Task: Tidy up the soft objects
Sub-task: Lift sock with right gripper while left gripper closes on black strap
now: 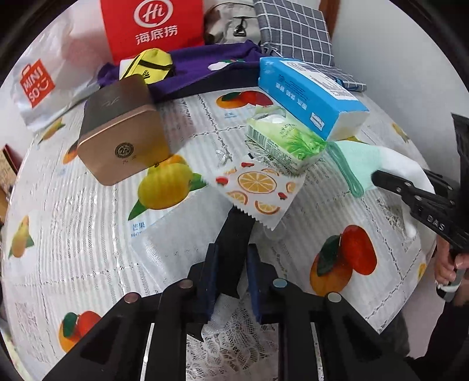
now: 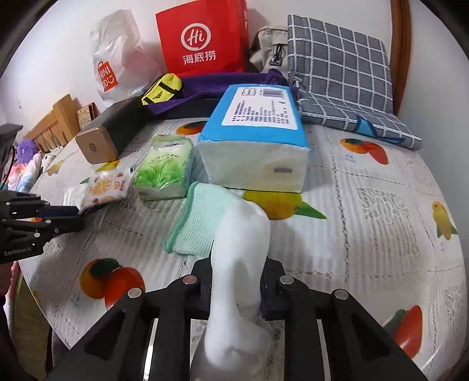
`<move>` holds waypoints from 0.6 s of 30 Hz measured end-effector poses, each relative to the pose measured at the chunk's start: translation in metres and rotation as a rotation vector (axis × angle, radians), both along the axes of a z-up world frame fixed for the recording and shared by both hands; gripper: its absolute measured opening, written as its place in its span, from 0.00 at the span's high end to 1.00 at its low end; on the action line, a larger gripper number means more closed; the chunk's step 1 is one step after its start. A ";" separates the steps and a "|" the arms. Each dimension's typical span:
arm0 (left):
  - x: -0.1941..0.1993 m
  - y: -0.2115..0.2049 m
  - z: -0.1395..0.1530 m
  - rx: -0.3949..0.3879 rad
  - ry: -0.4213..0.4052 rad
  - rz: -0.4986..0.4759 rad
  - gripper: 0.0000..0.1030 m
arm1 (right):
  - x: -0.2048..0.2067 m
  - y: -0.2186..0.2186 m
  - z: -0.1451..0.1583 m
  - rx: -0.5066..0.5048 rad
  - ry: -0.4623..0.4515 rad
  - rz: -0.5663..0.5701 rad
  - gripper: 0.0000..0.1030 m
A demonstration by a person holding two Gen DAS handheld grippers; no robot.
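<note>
My right gripper (image 2: 237,272) is shut on a white sock (image 2: 240,249), which runs up between its fingers onto a mint green cloth (image 2: 199,222). The left wrist view has the same sock (image 1: 401,167) at the right edge. Behind the cloth lie a green tissue pack (image 2: 164,170) and a big blue tissue pack (image 2: 255,140). My left gripper (image 1: 233,249) points down at the table just short of the zigzag edge of an orange-print wipes packet (image 1: 258,190). Its jaws stand a narrow gap apart, with only a dark shadow-like patch between them.
A gold tin (image 1: 123,140) lies left of the packet. Along the back stand a red paper bag (image 1: 152,26), a Miniso plastic bag (image 1: 38,85), purple fabric (image 1: 199,70) with a yellow pouch (image 1: 149,63), and a grey checked cloth (image 2: 337,64). The fruit-print tablecloth (image 1: 88,228) covers the table.
</note>
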State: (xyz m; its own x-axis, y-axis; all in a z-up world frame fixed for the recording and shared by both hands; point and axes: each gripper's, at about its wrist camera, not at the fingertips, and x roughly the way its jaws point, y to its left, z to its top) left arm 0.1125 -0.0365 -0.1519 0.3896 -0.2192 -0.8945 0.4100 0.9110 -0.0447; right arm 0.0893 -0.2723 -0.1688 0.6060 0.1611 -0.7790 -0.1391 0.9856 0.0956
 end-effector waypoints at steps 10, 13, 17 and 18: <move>0.003 -0.004 -0.002 -0.003 -0.010 0.000 0.84 | -0.017 -0.004 0.015 0.056 0.004 0.000 0.80; -0.003 0.003 0.008 -0.031 -0.023 0.023 0.90 | -0.023 -0.007 0.020 0.057 0.005 -0.005 0.80; 0.001 0.005 -0.002 0.005 0.005 0.039 0.90 | -0.027 -0.010 0.026 0.072 -0.011 -0.011 0.80; 0.001 0.004 -0.002 0.007 -0.006 0.034 0.89 | -0.027 -0.010 0.027 0.074 -0.012 -0.012 0.80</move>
